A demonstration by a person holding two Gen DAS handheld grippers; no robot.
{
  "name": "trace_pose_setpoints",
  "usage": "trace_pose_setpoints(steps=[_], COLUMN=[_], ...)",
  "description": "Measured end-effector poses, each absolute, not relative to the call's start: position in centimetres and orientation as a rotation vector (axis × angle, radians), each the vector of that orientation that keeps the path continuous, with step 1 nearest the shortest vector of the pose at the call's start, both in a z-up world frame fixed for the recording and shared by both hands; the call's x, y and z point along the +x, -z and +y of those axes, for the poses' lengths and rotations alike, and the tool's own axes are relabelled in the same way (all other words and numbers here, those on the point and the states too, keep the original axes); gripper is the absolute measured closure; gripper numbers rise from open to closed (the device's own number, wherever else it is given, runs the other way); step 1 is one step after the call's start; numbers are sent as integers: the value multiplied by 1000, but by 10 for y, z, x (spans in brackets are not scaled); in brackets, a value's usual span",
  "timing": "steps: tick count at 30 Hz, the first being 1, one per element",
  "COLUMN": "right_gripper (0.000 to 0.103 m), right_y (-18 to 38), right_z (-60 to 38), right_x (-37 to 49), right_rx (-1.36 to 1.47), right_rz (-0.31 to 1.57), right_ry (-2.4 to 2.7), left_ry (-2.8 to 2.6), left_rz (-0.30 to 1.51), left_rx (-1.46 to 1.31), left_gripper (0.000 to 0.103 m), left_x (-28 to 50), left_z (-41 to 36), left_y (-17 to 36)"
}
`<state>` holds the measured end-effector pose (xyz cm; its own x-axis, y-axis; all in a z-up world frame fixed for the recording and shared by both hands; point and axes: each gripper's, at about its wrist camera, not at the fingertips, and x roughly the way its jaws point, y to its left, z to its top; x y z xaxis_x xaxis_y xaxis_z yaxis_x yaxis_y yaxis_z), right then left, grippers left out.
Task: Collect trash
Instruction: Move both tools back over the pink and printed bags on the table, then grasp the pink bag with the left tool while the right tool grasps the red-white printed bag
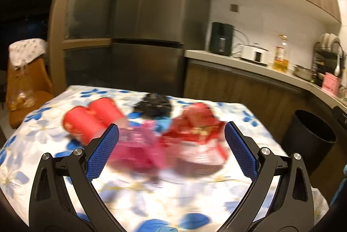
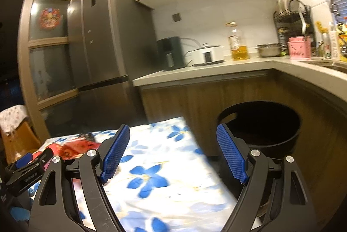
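Trash (image 1: 164,140) on floral tablecloth (image 1: 151,195); black bin (image 2: 260,125) beside table, unobstructed.

each fisheye sat low behind its own fingers, looking nearly level across the flowered table (image 1: 151,195). the left view faced the fridge (image 1: 149,15); the right one, the black bin (image 2: 260,123) (both shared counter (image 2: 206,73) and bin).

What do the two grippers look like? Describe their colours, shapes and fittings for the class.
Both the left gripper and the right gripper look alike: black curved arms with cut-out slots, round silver pivot bolts, and flat fingers faced with blue, fine-textured pads. No cables show. In the right view, small white lettering marks the left gripper's black side; it is too blurred to read.
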<state>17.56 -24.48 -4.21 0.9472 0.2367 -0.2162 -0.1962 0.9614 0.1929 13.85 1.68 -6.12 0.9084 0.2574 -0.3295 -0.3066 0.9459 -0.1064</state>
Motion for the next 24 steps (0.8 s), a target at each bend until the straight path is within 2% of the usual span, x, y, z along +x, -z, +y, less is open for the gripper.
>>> trace_pose_setpoints(steps=[12, 18, 21, 23, 24], right_gripper=[23, 23, 23, 23, 23], right_y=[50, 52, 52, 54, 55], right_z=[-169, -142, -127, -118, -112], right_x=[183, 189, 190, 190, 190], right_rx=[113, 98, 81, 73, 67], right_rz=[273, 287, 293, 300, 305], right_ry=[-358, -398, -422, -437, -448], left_ry=[-325, -284, -256, -237, -228], left_rz=[402, 465, 485, 497, 501], left_rx=[-150, -178, -198, -212, -217], left_gripper=[8, 33, 49, 69, 74], left_x=[159, 168, 170, 169, 169], left_z=[66, 72, 74, 75, 75], left_y=[81, 93, 98, 101, 102])
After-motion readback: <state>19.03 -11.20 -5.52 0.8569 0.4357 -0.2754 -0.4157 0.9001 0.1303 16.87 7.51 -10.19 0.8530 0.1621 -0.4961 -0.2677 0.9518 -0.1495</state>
